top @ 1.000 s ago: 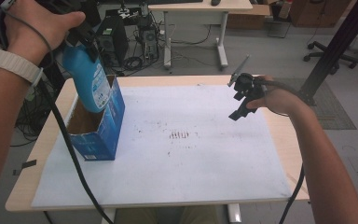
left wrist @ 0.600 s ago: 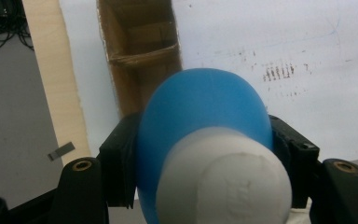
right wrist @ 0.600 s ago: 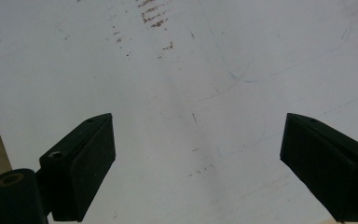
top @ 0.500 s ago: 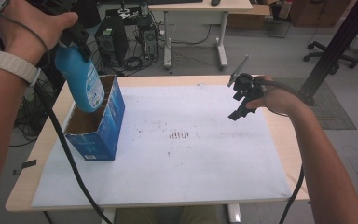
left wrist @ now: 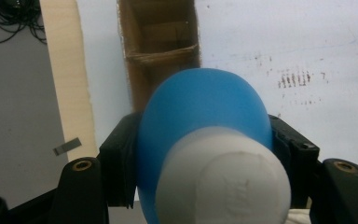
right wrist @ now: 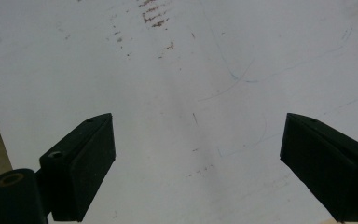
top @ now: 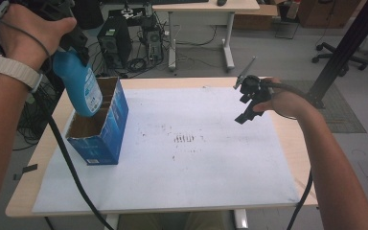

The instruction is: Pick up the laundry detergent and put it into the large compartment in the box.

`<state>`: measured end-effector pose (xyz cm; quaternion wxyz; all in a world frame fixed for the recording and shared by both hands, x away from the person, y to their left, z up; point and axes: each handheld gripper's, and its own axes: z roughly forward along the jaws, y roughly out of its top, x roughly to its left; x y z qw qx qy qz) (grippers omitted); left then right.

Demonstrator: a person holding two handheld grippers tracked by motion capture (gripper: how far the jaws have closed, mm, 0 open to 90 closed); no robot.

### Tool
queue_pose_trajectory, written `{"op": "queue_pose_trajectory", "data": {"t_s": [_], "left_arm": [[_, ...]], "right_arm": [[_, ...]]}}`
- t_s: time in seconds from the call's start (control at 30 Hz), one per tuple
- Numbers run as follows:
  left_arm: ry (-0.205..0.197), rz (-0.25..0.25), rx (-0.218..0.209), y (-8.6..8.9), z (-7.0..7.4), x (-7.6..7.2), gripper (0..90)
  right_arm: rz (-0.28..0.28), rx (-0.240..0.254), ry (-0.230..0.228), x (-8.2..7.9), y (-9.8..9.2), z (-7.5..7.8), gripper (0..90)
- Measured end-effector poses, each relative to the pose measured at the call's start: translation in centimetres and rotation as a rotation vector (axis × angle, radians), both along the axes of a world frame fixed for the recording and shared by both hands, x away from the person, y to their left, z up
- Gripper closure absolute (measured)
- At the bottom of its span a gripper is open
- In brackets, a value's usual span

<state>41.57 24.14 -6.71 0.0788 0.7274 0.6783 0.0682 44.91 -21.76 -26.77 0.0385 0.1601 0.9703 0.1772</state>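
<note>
holding the blue bottle [top: 80, 88] in the left gripper [left wrist: 200, 154], up in the air over the open top of the blue carton [top: 100, 128] at the left side of the table [top: 139, 81]. in the left gripper view we are looking down past the white cap [left wrist: 223, 184] and the rounded blue shoulder, with the carton's cardboard dividers [left wrist: 161, 53] directly below. the jaws are closing on the bottle from both sides, just below the cap, black pads pressed against the blue plastic.

we are judging the bottle to be smooth moulded plastic, stiff at the shoulder and probably softer lower down the body, so the present hold near the neck seems the sound place; a grip lower down might flex the wall. the surface looks slick and the shoulder tapers, so a slip upward through the pads is the risk. weight we cannot tell, since the fill is not visible. the bottle is hanging slightly tilted in the high view, its base just above a compartment at the carton's far end.

the right gripper [top: 247, 98] is hovering above the right part of the white sheet [top: 196, 158], well apart from the carton, jaws spread wide with nothing between them, pointing down at marked paper.
</note>
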Motion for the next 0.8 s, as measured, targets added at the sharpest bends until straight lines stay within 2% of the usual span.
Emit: {"op": "queue_pose_trajectory", "data": {"t_s": [0.17, 0.6, 0.8], "left_arm": [[-0.012, 0.007, 0.002, 0.5, -0.4, 0.0, 37.3], [0.006, 0.016, 0.015, 1.0, -3.0, 0.6, 37.3], [0.015, 0.017, 0.002, 1.3, -4.3, 0.9, 37.3]], "right_arm": [[0.000, 0.000, 0.000, 0.0, 0.0, 0.0, 10.3], [0.001, -0.002, 0.002, 0.0, 0.1, 0.0, 10.3], [0.001, -0.003, 0.002, 0.0, 0.0, 0.0, 10.3]]}}
